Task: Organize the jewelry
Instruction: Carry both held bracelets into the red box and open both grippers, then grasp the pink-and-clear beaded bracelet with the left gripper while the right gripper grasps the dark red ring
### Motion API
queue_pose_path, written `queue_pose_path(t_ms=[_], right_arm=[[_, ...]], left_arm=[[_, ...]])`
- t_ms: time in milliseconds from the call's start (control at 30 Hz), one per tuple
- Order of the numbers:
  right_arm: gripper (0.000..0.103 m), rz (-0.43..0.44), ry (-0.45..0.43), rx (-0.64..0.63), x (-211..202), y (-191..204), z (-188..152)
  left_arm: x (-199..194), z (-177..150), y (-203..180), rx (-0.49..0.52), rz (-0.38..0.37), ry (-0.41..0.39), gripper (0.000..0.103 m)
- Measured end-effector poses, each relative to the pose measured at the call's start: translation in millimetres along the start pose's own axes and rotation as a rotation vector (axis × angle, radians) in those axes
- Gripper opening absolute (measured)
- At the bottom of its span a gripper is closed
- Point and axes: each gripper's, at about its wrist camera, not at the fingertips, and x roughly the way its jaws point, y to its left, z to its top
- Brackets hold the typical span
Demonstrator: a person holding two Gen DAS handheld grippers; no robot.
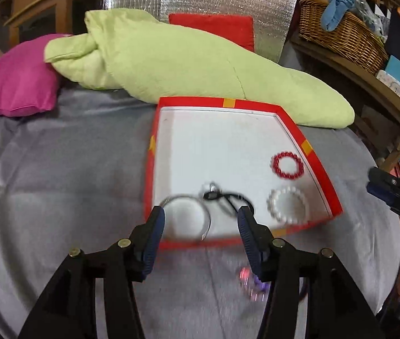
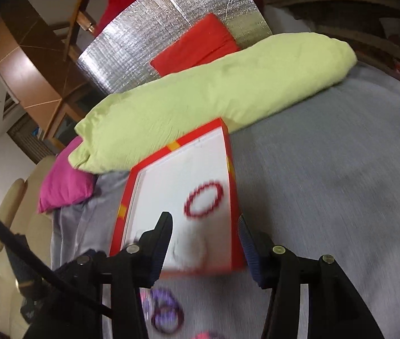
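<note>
A red-rimmed box lid with a white floor (image 1: 317, 166) lies on the grey bedsheet; it also shows in the right wrist view (image 2: 232, 197). In it lie a red bead bracelet (image 1: 287, 164) (image 2: 204, 200), a white pearl bracelet (image 1: 288, 204), a thin silver bangle (image 1: 184, 217) and a black corded piece (image 1: 222, 197). My left gripper (image 1: 201, 223) is open and empty, over the lid's near edge by the bangle. My right gripper (image 2: 205, 228) is open and empty above the lid's near end. Purple bracelets (image 2: 167, 313) lie blurred on the sheet before the lid.
A long green pillow (image 1: 171, 59) lies behind the lid, with a pink cushion (image 1: 10, 84) at its left and a red cushion (image 1: 214, 28) against silver foil. A wicker basket (image 1: 341, 34) stands on a wooden shelf at right. The right gripper shows at the left view's right edge (image 1: 397, 195).
</note>
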Motion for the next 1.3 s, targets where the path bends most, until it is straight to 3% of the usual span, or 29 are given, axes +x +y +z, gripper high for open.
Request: queue_pose_path(t_ms=[367, 567, 833, 1033, 1100, 1167, 1300], right_arm=[[0.052, -0.012, 0.101, -0.038, -47, -10, -71], [0.052, -0.019, 0.146, -0.052, -46, -15, -83], [0.037, 0.064, 0.279, -0.109, 12, 18, -77], [0.036, 0.039, 0.336, -0.137, 53, 31, -77], [0.026, 0.04, 0.369, -0.141, 66, 31, -77], [0.009, 0.027, 0.378, -0.174, 73, 34, -79], [0.005, -0.012, 0.325, -0.198, 63, 32, -75]], left_arm=[[-40, -81, -12, 0.01, -0.004, 0.043, 0.062], [-33, -85, -16, 0.022, -0.011, 0.061, 0.063], [-12, -77, -2, -0.111, -0.065, 0.109, 0.062], [-11, -76, 11, -0.158, -0.066, 0.108, 0.062], [-12, -76, 11, -0.152, -0.072, 0.105, 0.062], [-11, -75, 9, -0.142, -0.082, 0.104, 0.057], [-3, -72, 0, -0.12, -0.123, 0.118, 0.048]])
